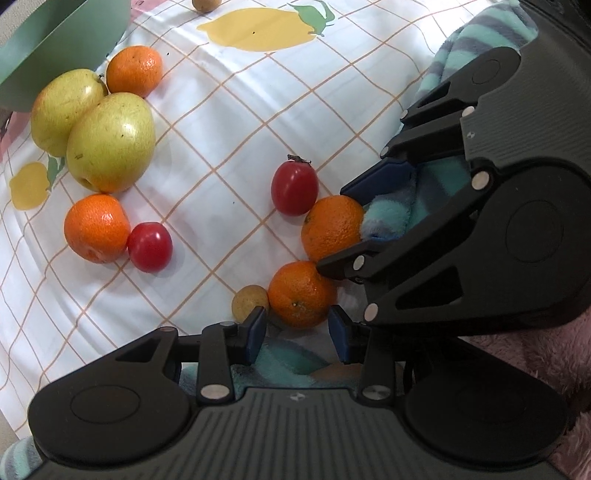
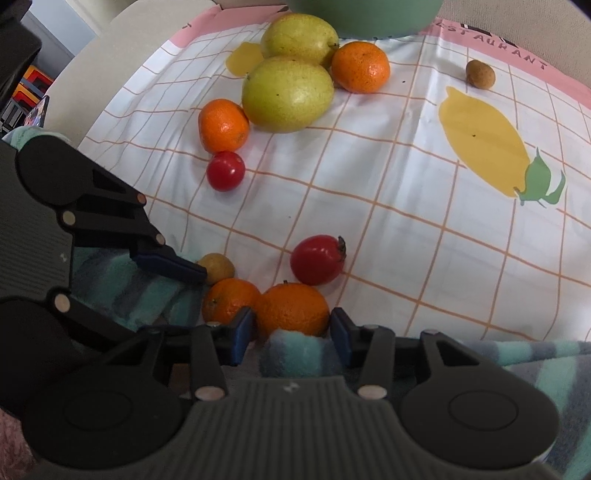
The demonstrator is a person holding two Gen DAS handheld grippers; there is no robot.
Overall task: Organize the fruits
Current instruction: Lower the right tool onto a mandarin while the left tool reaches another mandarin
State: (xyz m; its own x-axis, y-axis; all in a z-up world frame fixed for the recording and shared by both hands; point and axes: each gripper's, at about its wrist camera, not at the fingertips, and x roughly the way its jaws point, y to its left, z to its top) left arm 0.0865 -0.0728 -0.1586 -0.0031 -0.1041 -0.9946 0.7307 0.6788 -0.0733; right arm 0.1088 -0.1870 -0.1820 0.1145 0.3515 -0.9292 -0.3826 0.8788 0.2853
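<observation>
Both grippers, left point(image 1: 297, 328) and right point(image 2: 291, 334), stand parted and grasping nothing, each straddling its own mandarin, the left one's point(image 1: 301, 293) touching the right one's point(image 2: 293, 308), far from the green bowl point(image 2: 365, 18), apparently lined up for simultaneous pickups.

Orange mandarins point(image 1: 301, 293), red tomatoes point(image 1: 294, 188), orange-checked white cloth point(image 1: 229, 122)

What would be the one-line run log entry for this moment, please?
left claw: open around near mandarin | right claw: open around second mandarin | bowl: far, contents unseen | nothing lifted
</observation>
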